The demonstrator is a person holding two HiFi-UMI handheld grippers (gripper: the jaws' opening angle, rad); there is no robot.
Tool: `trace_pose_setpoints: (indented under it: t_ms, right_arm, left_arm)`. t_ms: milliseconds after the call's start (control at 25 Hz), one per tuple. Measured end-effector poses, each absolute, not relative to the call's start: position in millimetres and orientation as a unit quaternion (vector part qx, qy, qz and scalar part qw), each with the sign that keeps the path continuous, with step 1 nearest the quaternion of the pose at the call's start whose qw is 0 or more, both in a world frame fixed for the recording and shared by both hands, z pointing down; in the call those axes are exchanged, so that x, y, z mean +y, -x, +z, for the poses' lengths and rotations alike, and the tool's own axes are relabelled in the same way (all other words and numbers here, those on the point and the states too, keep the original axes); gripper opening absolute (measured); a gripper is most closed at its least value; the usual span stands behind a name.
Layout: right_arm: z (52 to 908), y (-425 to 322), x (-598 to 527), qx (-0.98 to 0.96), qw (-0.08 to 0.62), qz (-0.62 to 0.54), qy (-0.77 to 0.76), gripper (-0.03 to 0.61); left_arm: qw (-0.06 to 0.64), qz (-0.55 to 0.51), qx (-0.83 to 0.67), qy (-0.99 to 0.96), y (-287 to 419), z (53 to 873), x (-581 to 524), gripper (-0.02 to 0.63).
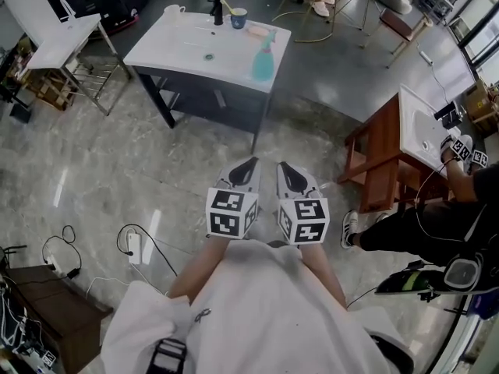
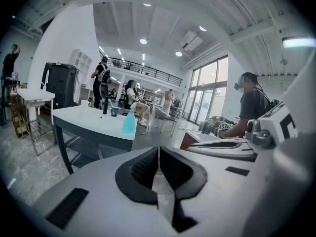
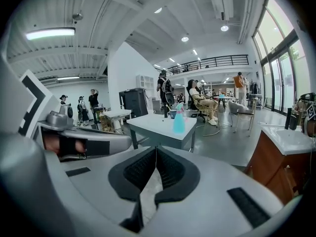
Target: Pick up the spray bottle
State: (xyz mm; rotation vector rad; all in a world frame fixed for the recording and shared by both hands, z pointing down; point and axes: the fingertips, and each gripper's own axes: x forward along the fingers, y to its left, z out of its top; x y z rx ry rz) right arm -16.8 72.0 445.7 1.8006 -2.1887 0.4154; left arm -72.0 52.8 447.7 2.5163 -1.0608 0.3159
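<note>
Holding the left gripper [image 1: 251,164] and the right gripper [image 1: 284,167] side by side just below the centre of the head view, both pointing toward 12 o'clock over the marbled floor [image 1: 156,178]. Pressing the fingers [image 2: 140,171] of the left gripper together, edge to edge, gripping nothing. Pressing those of the right gripper together likewise, with nothing between them.

Showing the spray bottle [image 1: 263,61], translucent turquoise, standing upright on the white-topped desk [image 1: 179,49] near one of its near corners, at 12 o'clock from both grippers and well apart from them. Showing the same spray bottle [image 2: 129,122] at 11 o'clock from the fingertips in the left gripper view, and at 1 o'clock from the fingertips [image 3: 178,122] in the right gripper view.

Sharing the desk with a blue cup [image 1: 238,18] and a black fixture [image 1: 217,10], both at 11 o'clock from the bottle, near the far edge.

Showing a second person [image 1: 437,224] in dark clothing at 3 o'clock from the grippers, reaching onto a wooden-framed washstand [image 1: 382,154].
</note>
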Motion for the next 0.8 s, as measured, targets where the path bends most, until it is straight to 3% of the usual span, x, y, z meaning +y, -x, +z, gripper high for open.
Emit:
trace_pose_setpoints:
  t_ms: [800]
  right_arm:
    - [447,26,50,-0.749,0.136,0.138,-0.633,0.028]
  left_arm:
    - [0.197,0.108,-0.373,-0.9,87,452,26,0.032]
